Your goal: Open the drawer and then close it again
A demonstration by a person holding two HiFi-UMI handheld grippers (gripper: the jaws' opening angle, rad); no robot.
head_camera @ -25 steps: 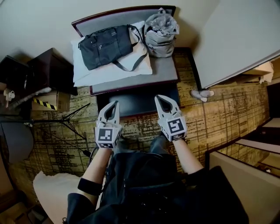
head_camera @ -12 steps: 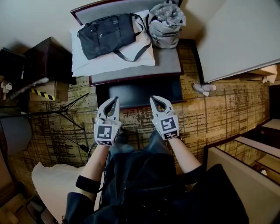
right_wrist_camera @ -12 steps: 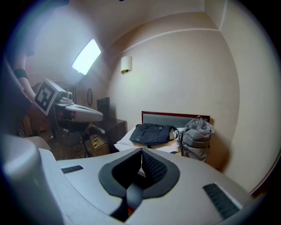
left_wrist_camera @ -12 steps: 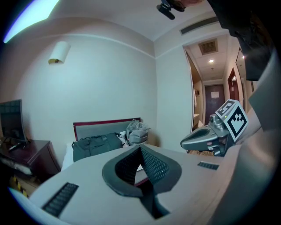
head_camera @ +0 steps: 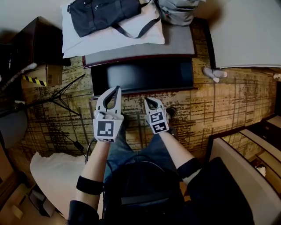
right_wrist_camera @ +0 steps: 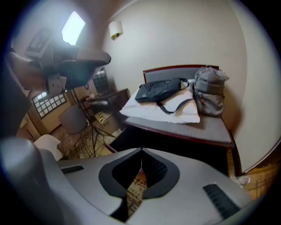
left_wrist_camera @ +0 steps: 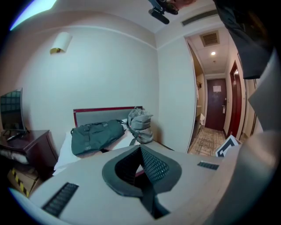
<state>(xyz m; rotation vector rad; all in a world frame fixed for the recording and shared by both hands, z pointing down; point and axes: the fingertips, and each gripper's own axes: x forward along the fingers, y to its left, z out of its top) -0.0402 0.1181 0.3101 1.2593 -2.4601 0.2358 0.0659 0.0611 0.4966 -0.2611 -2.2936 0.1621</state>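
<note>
Facing the bed (head_camera: pixel 175 41) that spans the top of the head view, loaded with a white pillow (head_camera: pixel 109 38), a black duffel bag (head_camera: pixel 103 13) and a grey backpack (head_camera: pixel 178 9), look below its red-brown edge for the drawer (head_camera: pixel 145 74): a wide dark panel at upper centre, low over the patterned carpet (head_camera: pixel 219 110) and just above both tools in the frame. Cannot tell whether it sits fully shut, and can make out no handle, so search its upper lip for a hold before committing. Bring the left gripper (head_camera: pixel 117 89) and the right gripper (head_camera: pixel 147 101) in evenly, one toward each half of the panel; both are near it but apart from it, each with jaws pressed together on nothing. Spread them ahead of contact, or hook the closed tips behind the lip. Pull straight back toward the knees, level and slow, to avoid skewing such a wide front. Stay clear of the thin tripod legs (head_camera: pixel 70 96) at centre left.
</note>
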